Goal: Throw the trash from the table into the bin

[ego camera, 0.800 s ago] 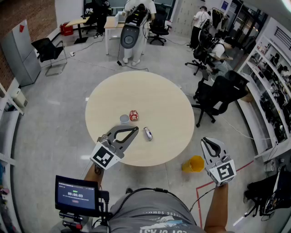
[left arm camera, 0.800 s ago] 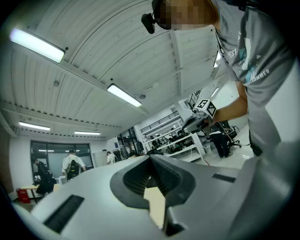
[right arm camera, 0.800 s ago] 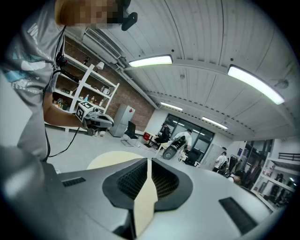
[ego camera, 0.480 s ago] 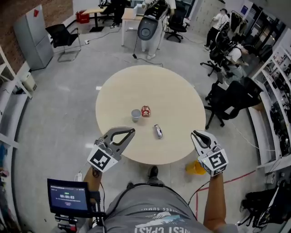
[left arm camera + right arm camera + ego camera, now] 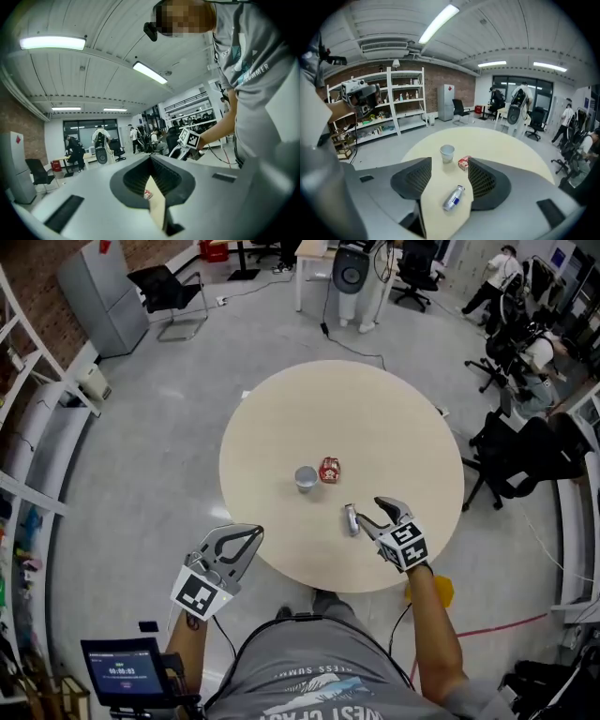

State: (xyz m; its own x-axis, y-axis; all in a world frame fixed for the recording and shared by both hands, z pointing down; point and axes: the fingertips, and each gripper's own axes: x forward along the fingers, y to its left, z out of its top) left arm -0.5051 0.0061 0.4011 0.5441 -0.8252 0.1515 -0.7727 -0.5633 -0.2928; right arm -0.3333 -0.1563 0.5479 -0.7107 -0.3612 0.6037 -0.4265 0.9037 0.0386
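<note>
While the right gripper (image 5: 371,513) is hanging over the round beige table (image 5: 375,418) with its jaws standing apart, the small silver-and-blue bottle (image 5: 453,198) is lying on its side in the gap between them. The pads are not touching it yet. I'm judging that bottle to be light and probably empty. It is also smooth and round, so it is likely to roll or squirt out of a sloppy pinch. The safest hold is looking like the middle of the body, with the jaws closing across its length and not on the narrow neck.

Beyond the jaw tips, the pale paper cup (image 5: 447,152) is standing upright, with the crumpled red wrapper (image 5: 463,162) just beside it. The cup is looking thin and crushable, so it is wanting a gentle pinch on its wall. The wrapper is looking soft enough to take anywhere.

The left gripper (image 5: 255,532) is waiting off the table's near edge, its tips meeting on nothing.

Counting now: I'm seeing one bottle, one cup and one wrapper, so three pieces of trash, all on the table. There is one yellow bin (image 5: 442,591), sitting on the floor behind the right gripper and partly hidden by the arm.
</note>
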